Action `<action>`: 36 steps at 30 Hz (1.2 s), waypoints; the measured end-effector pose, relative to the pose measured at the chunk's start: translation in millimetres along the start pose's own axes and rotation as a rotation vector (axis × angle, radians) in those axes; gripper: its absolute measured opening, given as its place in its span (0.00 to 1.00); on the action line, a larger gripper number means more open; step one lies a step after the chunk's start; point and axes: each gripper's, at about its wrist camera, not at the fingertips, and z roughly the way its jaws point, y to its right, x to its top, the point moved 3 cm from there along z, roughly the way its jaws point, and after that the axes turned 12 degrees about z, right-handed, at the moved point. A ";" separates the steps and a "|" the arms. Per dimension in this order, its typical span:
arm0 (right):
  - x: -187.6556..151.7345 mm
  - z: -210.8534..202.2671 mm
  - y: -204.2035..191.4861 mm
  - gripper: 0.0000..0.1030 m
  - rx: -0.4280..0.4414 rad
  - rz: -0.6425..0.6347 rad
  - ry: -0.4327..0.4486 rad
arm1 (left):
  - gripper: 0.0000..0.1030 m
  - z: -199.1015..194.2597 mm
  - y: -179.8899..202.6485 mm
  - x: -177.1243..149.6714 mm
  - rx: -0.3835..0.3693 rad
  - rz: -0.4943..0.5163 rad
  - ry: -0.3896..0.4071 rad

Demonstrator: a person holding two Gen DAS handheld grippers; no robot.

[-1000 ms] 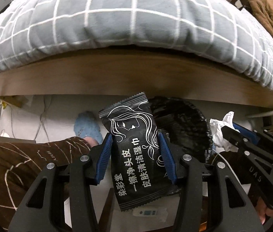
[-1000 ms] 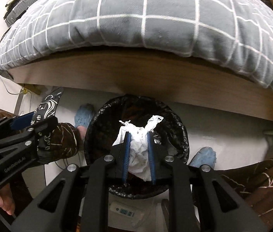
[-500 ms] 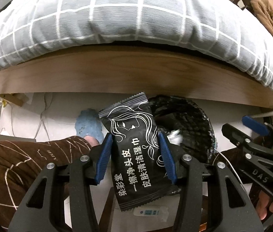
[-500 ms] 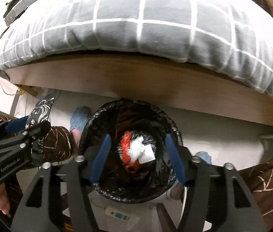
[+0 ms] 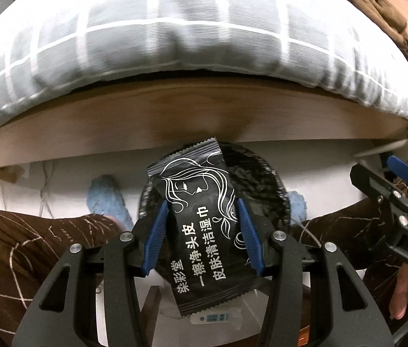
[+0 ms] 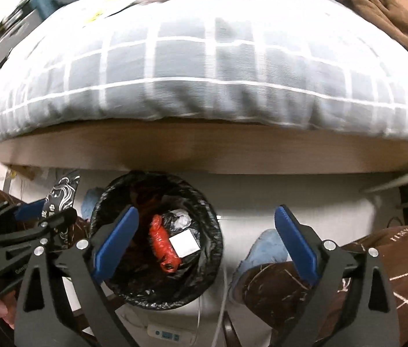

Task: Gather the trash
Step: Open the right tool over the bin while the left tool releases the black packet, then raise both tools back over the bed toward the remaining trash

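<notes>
My left gripper [image 5: 202, 225] is shut on a black wet-wipe packet [image 5: 199, 219] with white line art, held over the black-lined trash bin [image 5: 267, 185]. The packet [image 6: 60, 195] and left gripper [image 6: 39, 214] also show at the left of the right wrist view. My right gripper [image 6: 206, 240] is open and empty, above the right rim of the bin [image 6: 111, 190]. Inside the bin lie white tissue [image 6: 183, 243], a red bag [image 6: 163, 245] and crumpled black plastic.
A bed with a grey checked duvet [image 6: 204, 81] and a wooden frame [image 5: 204, 115] stands just behind the bin. The person's brown-trousered legs [image 5: 16, 257] and blue slippers [image 6: 264, 248] flank the bin. A white thermometer [image 6: 164, 334] lies on the floor in front.
My right gripper opened and dropped the white tissue into the bin, then drew right. My left gripper moved right with the packet, now over the bin.
</notes>
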 end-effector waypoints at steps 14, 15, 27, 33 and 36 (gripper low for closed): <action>5.6 -6.2 41.6 0.89 -0.021 0.096 0.019 | 0.62 11.6 43.4 13.5 -0.012 0.098 -0.002; 7.2 -7.8 41.0 0.89 -0.019 0.091 0.023 | 0.66 10.1 41.5 13.3 -0.003 0.095 0.005; 23.5 -29.2 9.8 0.89 -0.007 0.009 0.104 | 0.94 -31.1 8.0 20.1 0.056 0.010 0.112; 40.5 -47.3 -5.2 0.89 0.015 -0.012 0.156 | 0.94 -57.0 -6.3 26.2 0.074 -0.018 0.165; 46.6 -54.9 -10.9 0.89 0.024 -0.021 0.176 | 0.94 -69.1 -14.1 30.2 0.088 -0.027 0.189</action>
